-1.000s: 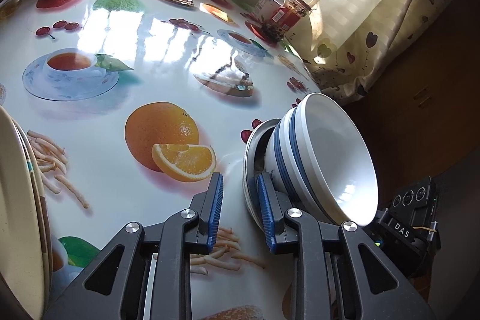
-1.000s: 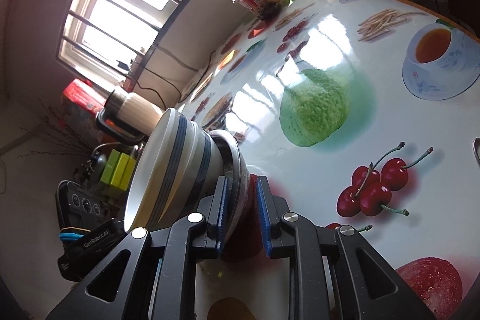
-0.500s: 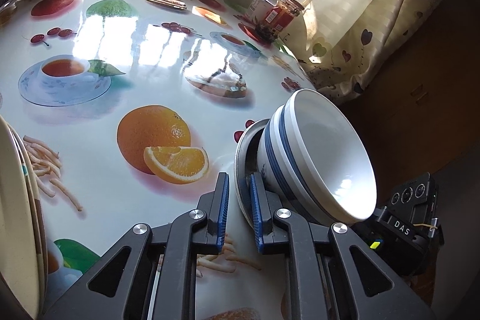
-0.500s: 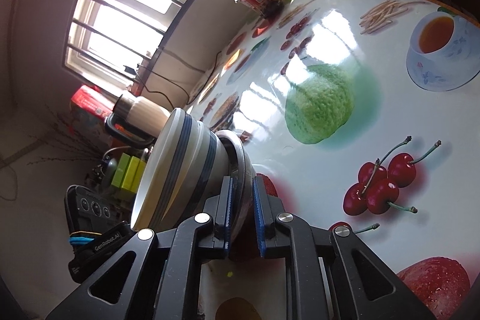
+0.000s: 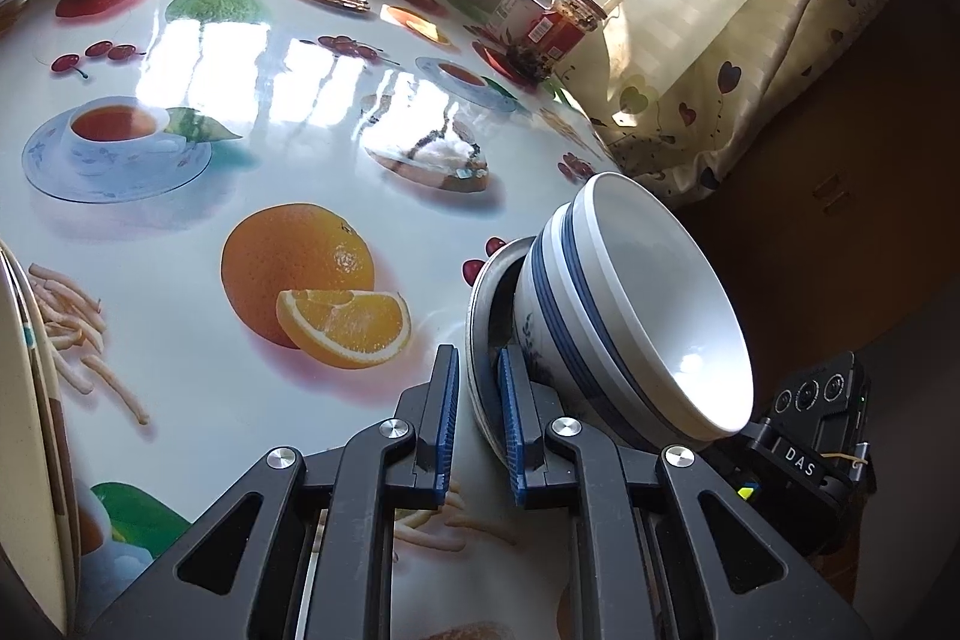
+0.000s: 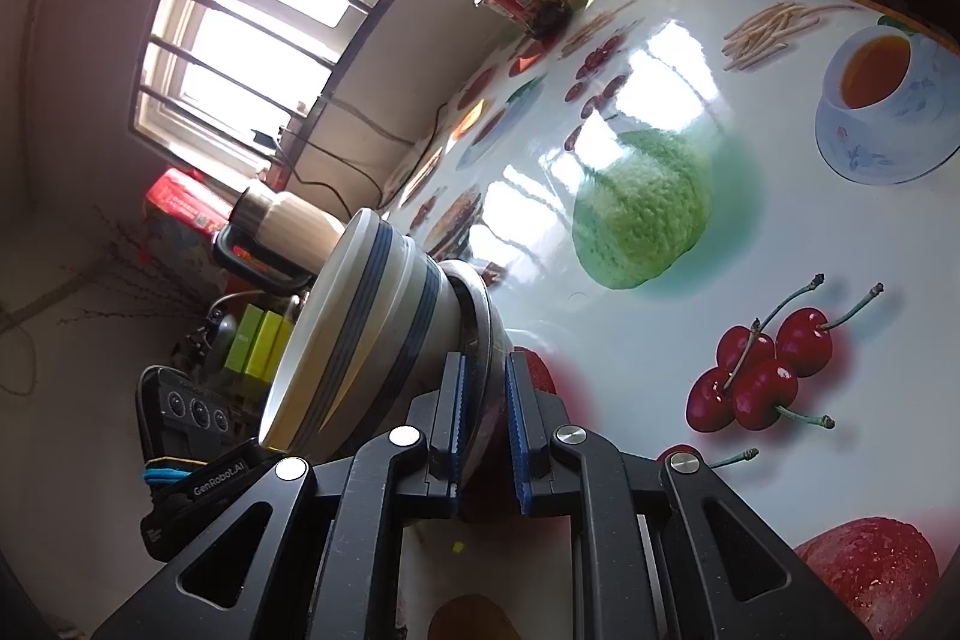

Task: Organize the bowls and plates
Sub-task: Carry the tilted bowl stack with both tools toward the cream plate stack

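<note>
Two white bowls with blue bands (image 5: 648, 310) sit nested on a grey metal plate (image 5: 480, 292) at the table's right edge. My left gripper (image 5: 477, 364) is shut on the plate's rim, its blue pads pressing both faces. In the right wrist view the same bowls (image 6: 360, 316) and plate (image 6: 480, 298) show from the other side, with my right gripper (image 6: 483, 370) shut on the opposite rim. Each view shows the other gripper's black body beyond the bowls. A stack of cream plates (image 5: 24, 400) stands at the left edge of the left wrist view.
The glossy fruit-print tablecloth (image 5: 288, 112) covers the table. A red-labelled jar (image 5: 558, 28) and a tin (image 5: 510, 10) stand at the far edge by the curtain (image 5: 750, 40). A kettle (image 6: 282, 226) and its cord sit near the window wall.
The left jaws have closed from wide apart onto the plate's rim. The right jaws have tightened slightly on the opposite rim. Neither hand has shifted.
</note>
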Action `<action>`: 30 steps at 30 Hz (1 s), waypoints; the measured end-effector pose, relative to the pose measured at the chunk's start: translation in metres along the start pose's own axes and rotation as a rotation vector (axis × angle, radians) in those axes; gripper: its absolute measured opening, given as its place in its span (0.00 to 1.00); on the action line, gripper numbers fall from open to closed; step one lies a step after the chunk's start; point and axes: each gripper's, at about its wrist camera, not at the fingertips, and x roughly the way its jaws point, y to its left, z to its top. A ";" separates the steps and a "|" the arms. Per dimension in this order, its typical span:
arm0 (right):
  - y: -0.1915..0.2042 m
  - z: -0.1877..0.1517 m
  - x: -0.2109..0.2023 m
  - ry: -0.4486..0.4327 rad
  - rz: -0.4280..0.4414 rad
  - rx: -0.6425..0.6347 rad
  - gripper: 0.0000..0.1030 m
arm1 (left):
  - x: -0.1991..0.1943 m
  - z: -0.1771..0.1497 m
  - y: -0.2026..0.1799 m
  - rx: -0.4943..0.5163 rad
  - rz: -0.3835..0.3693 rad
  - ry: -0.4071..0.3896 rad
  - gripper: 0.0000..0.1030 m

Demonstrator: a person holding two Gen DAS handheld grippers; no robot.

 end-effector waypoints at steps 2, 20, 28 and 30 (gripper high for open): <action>0.000 0.000 0.000 0.000 0.001 0.000 0.13 | 0.000 0.000 -0.001 0.004 0.004 -0.001 0.13; 0.002 -0.002 -0.003 -0.008 0.019 -0.007 0.13 | -0.002 -0.003 -0.001 0.013 -0.010 -0.007 0.11; 0.002 -0.001 -0.003 -0.006 0.021 0.001 0.14 | -0.003 -0.002 0.008 -0.043 -0.048 -0.008 0.12; 0.002 0.000 -0.003 -0.008 0.018 0.002 0.14 | -0.003 -0.002 0.007 -0.036 -0.037 -0.010 0.12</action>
